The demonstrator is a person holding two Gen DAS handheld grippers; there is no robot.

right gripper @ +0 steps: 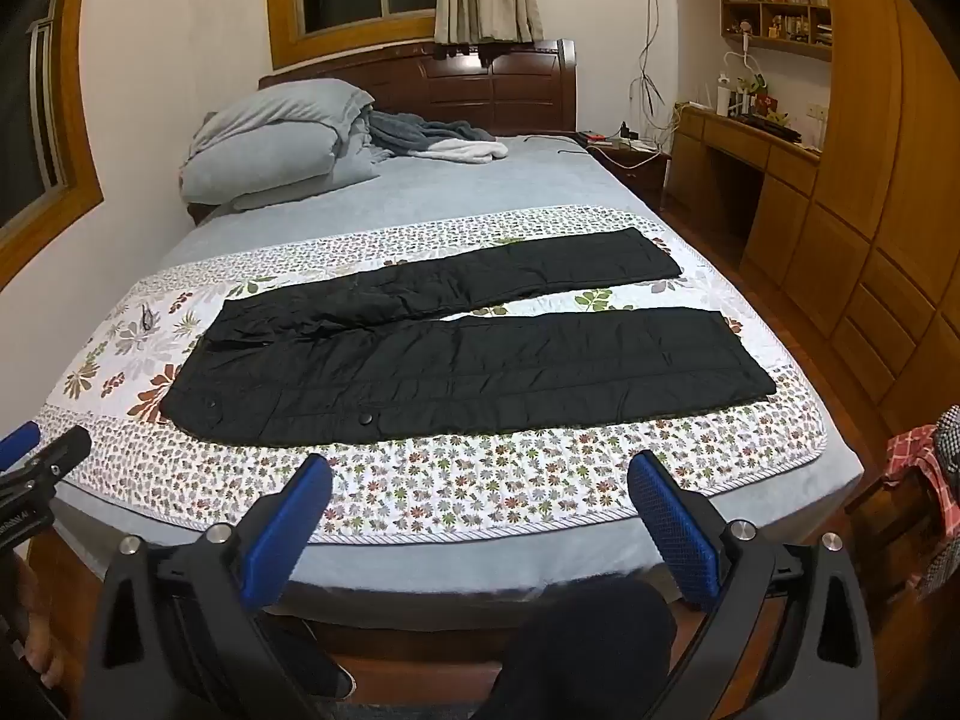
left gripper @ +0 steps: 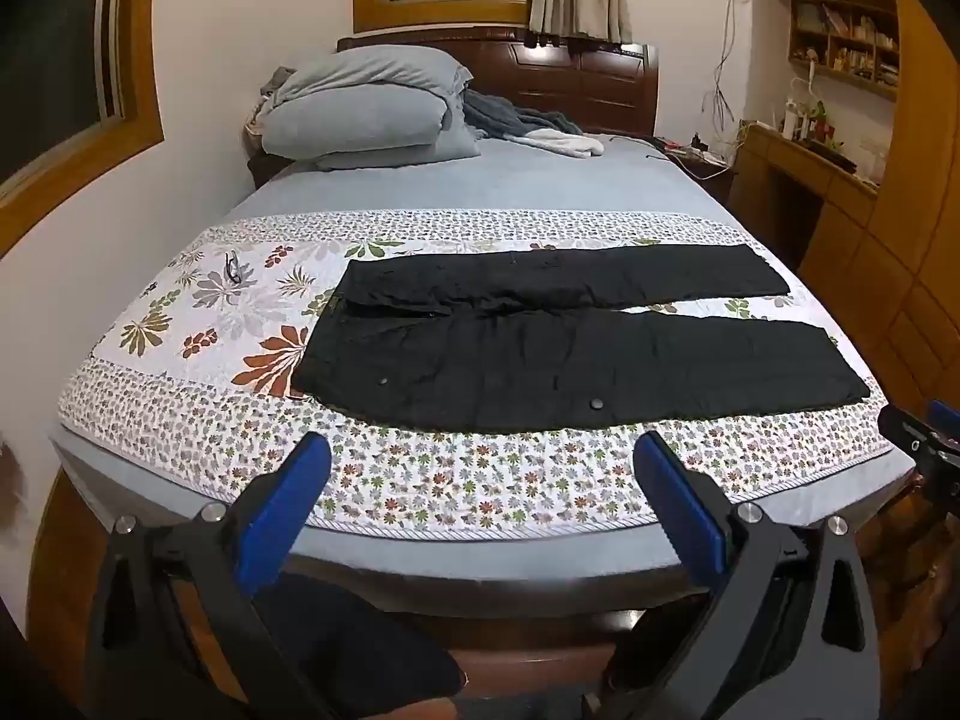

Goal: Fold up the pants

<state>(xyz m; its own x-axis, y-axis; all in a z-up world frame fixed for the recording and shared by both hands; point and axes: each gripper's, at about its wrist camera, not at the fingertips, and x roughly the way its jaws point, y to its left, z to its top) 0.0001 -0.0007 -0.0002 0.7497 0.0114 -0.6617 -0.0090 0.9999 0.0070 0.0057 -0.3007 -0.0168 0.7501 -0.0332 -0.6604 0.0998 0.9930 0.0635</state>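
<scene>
Black quilted pants (left gripper: 540,348) lie flat on the floral quilt (left gripper: 420,480) across the bed, waist to the left, both legs spread to the right with a narrow gap between them. They also show in the right wrist view (right gripper: 456,354). My left gripper (left gripper: 483,450) is open and empty, held over the bed's near edge, short of the pants. My right gripper (right gripper: 480,471) is open and empty, also at the near edge, to the right of the left one. The left gripper's tip shows at the left edge of the right wrist view (right gripper: 42,456).
Grey pillows and a duvet (left gripper: 366,108) and a grey towel (left gripper: 516,123) lie at the headboard end. Eyeglasses (left gripper: 233,267) lie on the quilt left of the waist. Wooden desk and cabinets (right gripper: 840,210) stand on the right. A stool with red cloth (right gripper: 918,480) stands near the bed's right corner.
</scene>
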